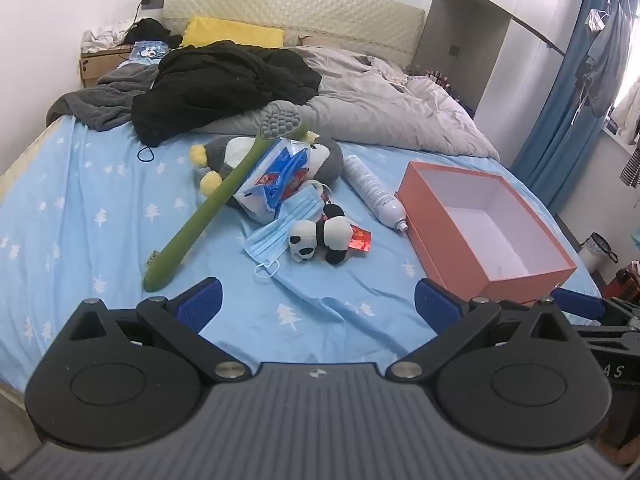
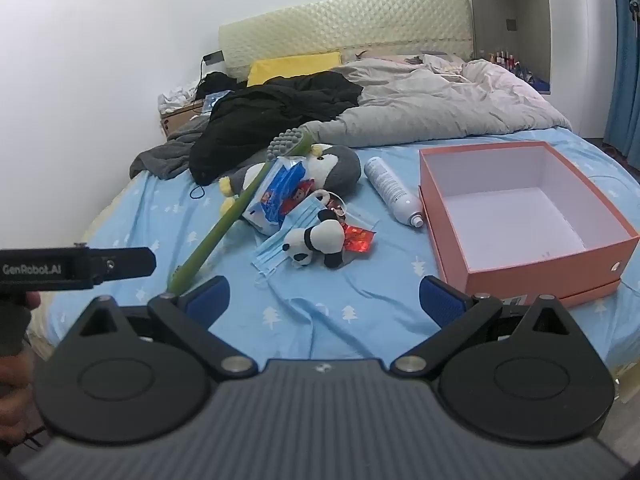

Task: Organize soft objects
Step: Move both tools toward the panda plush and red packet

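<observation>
Hand (image 2: 16,364) beside left claw, right view only

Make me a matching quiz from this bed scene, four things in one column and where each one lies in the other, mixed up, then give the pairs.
Things:
1. panda plush
2. spray can
3. green massage stick
4. orange box

Places:
A. leaning across the penguin plush
B. open and empty at the right side of the bed
C. lying on a blue face mask
D. between the toy pile and the box

Pairs: 1-C, 2-D, 3-A, 4-B
</observation>
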Demonstrator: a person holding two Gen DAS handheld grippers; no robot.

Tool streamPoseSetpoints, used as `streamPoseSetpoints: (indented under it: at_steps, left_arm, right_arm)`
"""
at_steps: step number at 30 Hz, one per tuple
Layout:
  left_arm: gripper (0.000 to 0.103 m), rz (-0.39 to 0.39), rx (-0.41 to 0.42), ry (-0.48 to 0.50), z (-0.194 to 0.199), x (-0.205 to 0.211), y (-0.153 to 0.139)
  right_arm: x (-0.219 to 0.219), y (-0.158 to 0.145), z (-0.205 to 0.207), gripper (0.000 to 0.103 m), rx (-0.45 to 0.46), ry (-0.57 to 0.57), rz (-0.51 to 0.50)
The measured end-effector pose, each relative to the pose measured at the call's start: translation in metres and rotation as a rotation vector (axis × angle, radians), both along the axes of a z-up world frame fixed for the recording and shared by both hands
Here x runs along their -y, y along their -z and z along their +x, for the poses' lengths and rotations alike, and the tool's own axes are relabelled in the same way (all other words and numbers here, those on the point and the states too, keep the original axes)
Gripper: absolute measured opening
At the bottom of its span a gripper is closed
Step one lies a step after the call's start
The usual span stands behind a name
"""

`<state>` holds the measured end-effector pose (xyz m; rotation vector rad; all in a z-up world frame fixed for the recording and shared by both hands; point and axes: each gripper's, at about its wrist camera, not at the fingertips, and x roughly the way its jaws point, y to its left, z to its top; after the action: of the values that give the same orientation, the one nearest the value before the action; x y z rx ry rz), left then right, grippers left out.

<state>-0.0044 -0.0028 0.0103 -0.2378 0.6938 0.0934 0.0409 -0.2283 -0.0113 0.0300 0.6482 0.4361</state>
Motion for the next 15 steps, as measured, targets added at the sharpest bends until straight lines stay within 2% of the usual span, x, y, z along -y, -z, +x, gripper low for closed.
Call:
streamPoseSetpoints:
  at_steps: [15]
  left_arm:
    - [0.103,0.018,-0.001,0.000,0.0022,0.0012,0.0055]
  right_arm:
    - [0.0018,0.0023,0.0029,0.103,0.000,0.018,-0.017]
